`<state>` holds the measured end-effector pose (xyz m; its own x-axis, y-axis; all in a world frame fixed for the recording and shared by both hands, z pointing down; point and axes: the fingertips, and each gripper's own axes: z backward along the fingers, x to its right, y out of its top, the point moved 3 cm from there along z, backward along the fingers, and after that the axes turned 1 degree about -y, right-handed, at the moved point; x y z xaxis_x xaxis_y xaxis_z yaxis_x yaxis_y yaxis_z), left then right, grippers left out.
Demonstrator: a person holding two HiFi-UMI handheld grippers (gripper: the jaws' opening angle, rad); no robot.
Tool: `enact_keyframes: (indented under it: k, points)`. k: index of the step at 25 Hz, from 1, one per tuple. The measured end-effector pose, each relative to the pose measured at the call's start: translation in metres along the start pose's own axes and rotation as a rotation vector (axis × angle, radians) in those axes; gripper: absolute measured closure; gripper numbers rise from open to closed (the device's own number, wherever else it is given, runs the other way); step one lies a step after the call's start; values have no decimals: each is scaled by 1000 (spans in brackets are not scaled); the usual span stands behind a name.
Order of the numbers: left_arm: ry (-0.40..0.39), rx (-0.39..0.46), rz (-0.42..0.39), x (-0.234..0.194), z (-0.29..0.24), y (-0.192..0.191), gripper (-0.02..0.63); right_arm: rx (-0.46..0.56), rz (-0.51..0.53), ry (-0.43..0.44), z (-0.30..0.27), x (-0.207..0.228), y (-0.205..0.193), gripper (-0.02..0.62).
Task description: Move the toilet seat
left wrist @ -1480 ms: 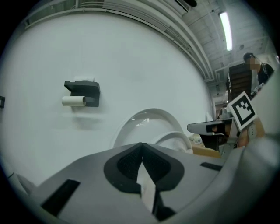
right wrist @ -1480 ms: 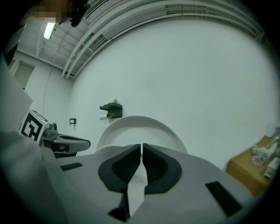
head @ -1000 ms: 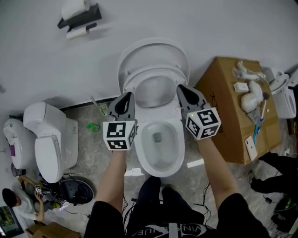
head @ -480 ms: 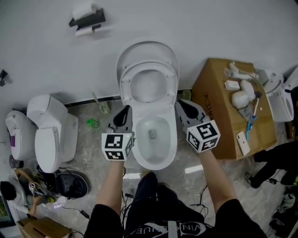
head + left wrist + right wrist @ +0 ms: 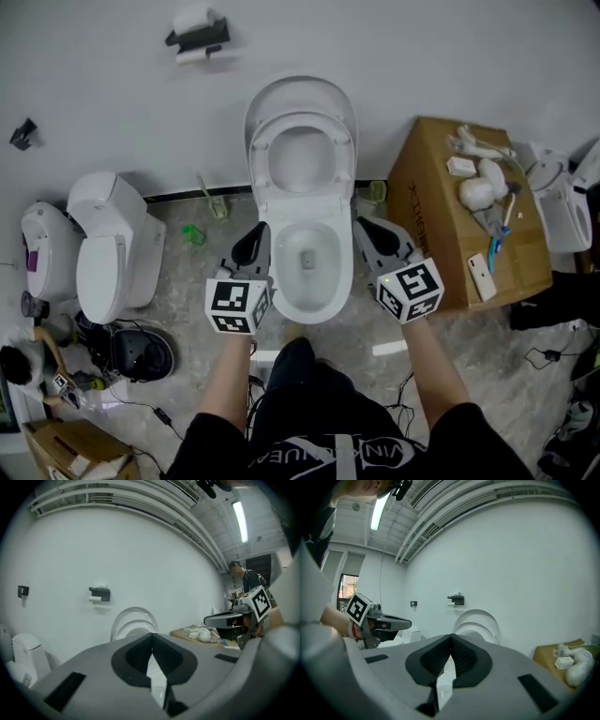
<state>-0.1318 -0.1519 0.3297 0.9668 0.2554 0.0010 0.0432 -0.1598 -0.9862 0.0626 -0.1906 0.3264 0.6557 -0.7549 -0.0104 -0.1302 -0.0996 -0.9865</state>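
Toilet seat [image 5: 260,159]: raised, leaning on lid [image 5: 300,94] at wall (looks finished) | left gripper [image 5: 251,244]: clenched, empty | right gripper [image 5: 372,231]: clenched, empty | both flank bowl [image 5: 279,278], apart from it; likely nothing left to grasp

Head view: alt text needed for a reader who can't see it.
A white toilet against the wall has its seat and lid raised. The left gripper and right gripper, both shut and empty, flank its bowl; a cardboard box stands right, a second toilet left.
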Motion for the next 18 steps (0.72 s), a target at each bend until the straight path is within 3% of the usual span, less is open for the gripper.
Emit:
enact_keyframes:
  k: [11, 18]
  points:
    - [45, 27, 5, 29, 81, 12, 603, 12, 26, 46, 59, -50, 15, 588]
    - [53, 43, 8, 44, 118, 16, 603, 44, -14, 44, 94, -68, 20, 588]
